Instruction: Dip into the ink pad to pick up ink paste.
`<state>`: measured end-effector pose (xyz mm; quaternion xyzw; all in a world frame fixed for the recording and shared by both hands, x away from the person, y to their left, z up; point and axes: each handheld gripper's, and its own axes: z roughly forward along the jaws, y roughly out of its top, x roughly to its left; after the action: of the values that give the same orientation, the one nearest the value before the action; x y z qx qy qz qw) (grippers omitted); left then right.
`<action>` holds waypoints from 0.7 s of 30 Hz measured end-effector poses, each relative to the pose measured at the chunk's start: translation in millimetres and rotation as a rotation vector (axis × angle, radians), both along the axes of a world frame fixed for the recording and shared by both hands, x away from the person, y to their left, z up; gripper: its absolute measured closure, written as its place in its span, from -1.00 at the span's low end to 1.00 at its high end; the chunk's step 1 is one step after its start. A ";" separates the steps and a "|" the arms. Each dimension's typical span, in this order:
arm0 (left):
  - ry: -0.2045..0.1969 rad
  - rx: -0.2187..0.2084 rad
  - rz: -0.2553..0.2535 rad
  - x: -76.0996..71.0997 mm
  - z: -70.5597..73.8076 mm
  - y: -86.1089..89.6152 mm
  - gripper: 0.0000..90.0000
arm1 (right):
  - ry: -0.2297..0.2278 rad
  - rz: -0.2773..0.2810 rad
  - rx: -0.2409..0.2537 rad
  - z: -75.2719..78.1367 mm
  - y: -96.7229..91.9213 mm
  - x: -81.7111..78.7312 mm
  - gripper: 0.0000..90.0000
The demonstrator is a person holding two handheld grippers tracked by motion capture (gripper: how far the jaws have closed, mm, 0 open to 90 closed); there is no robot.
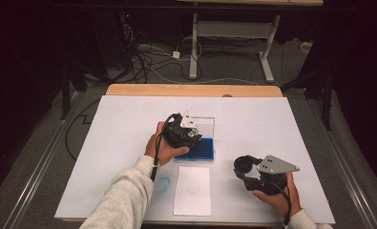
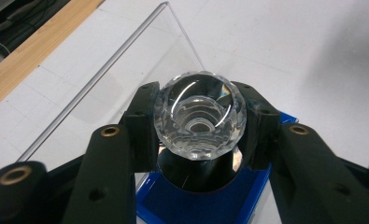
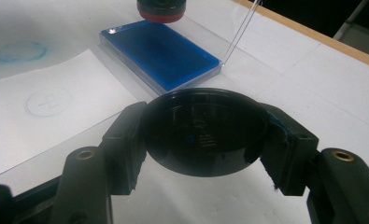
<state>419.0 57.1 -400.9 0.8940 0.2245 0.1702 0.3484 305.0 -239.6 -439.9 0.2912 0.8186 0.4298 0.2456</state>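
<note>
My left gripper [image 1: 188, 133] is shut on a stamp with a clear faceted knob [image 2: 200, 119] and a dark round body. It hangs just over a blue ink pad [image 1: 199, 150] in a clear case, whose lid [image 2: 126, 70] stands open behind it. The right gripper view has the stamp's red-rimmed foot [image 3: 161, 11] at the pad's [image 3: 161, 53] far end; contact cannot be told. My right gripper [image 1: 247, 167] rests at the table's right, shut on a round black cap [image 3: 203, 130]. In front of the pad lies a white paper slip [image 1: 192, 191] bearing a faint round print [image 3: 46, 102].
A white board [image 1: 281, 124] covers the wooden table [image 1: 191, 89]. A blue ring stain [image 1: 163, 183] marks the board left of the slip. Beyond the table are a desk frame [image 1: 194, 43] and loose cables [image 1: 143, 57] on the floor.
</note>
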 end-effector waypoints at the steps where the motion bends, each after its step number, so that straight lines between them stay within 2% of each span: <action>1: 0.005 -0.002 0.002 0.5 -1.3 0.2 0.21 | 0.000 0.000 0.000 0.0 0.0 0.0 -0.15; 7: 0.029 0.001 0.013 2.4 -12.4 7.6 0.21 | 0.002 0.004 -0.006 -1.0 0.3 0.1 -0.15; 9: 0.043 -0.017 0.030 2.0 -17.4 15.4 0.21 | 0.003 0.004 -0.009 -1.3 0.5 0.3 -0.15; 15: 0.049 -0.047 0.043 -0.3 -19.0 25.1 0.21 | 0.006 0.014 -0.027 -3.4 3.2 0.3 -0.15; 17: 0.025 -0.054 0.049 -2.5 -13.4 28.2 0.21 | 0.005 0.015 -0.026 -3.1 3.3 0.3 -0.15; 19: 0.018 -0.097 0.052 -4.1 -2.9 32.6 0.21 | 0.007 0.013 -0.023 -3.2 3.5 0.3 -0.15; 21: -0.003 -0.077 0.048 -7.4 6.2 32.6 0.21 | 0.006 0.015 -0.027 -3.0 3.6 0.1 -0.15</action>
<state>411.6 89.6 -394.7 0.8741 0.2517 0.1710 0.3785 305.0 -235.9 -442.9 0.2830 0.8272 0.4198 0.2439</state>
